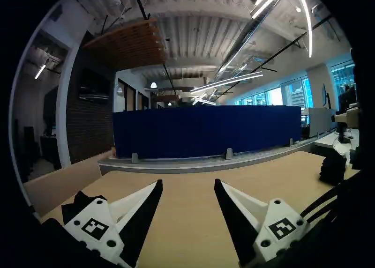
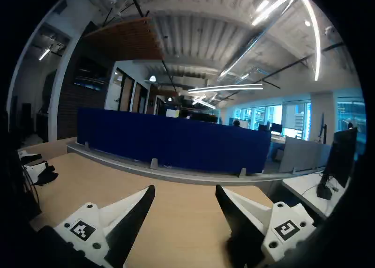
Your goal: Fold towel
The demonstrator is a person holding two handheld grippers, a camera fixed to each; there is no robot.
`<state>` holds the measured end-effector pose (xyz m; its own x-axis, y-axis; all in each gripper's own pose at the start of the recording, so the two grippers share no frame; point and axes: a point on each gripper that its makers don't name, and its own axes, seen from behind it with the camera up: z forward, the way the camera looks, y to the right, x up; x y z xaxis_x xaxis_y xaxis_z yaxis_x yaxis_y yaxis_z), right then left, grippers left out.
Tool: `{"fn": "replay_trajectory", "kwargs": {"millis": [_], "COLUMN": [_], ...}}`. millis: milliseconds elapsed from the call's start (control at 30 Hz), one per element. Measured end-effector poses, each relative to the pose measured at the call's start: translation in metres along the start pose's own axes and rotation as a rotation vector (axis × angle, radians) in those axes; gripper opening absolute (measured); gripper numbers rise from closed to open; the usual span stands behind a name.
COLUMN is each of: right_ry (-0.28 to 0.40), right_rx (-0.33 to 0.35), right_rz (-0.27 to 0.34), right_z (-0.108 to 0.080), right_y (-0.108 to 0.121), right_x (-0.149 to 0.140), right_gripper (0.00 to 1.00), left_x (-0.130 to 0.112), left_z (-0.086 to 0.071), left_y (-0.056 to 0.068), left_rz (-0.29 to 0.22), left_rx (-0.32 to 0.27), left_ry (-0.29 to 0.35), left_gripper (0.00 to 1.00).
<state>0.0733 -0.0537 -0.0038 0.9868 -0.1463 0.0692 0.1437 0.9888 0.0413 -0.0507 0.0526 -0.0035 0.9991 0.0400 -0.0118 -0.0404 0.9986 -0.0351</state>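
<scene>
The left gripper (image 1: 188,182) and right gripper (image 2: 185,188) hung spread over the wooden table (image 1: 197,216); a blue divider (image 1: 206,130) lined its far edge

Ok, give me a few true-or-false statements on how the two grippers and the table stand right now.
1. The left gripper is open. True.
2. The right gripper is shut on a towel. False: it is open, with bare table between its fingers.
3. A blue partition stands behind the table's far edge. True.
4. The table top is glass. False: it is light wood.
5. A dark monitor stands on a neighbouring desk in the right gripper view. True.
</scene>
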Motion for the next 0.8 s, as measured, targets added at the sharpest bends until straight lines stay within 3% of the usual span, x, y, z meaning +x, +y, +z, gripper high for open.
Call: {"fn": "replay_trajectory", "kwargs": {"millis": [200,800], "right_ry": [0.005,0.007], "right_rx": [-0.001,0.003], "right_rz": [-0.016,-0.035], "right_z": [0.006,0.023], "right_y": [-0.007,-0.018], "right_x": [-0.008,-0.038], "right_gripper": [1.0,1.0], "left_x": [-0.02,-0.077], "left_z": [0.002,0.001], "left_y": [-0.008,-0.03], "left_rz": [0.016,-0.026], "left_rx": [0.013,0.051], "left_ry": [0.022,0.028], "left_gripper": [0.81,0.81]}}
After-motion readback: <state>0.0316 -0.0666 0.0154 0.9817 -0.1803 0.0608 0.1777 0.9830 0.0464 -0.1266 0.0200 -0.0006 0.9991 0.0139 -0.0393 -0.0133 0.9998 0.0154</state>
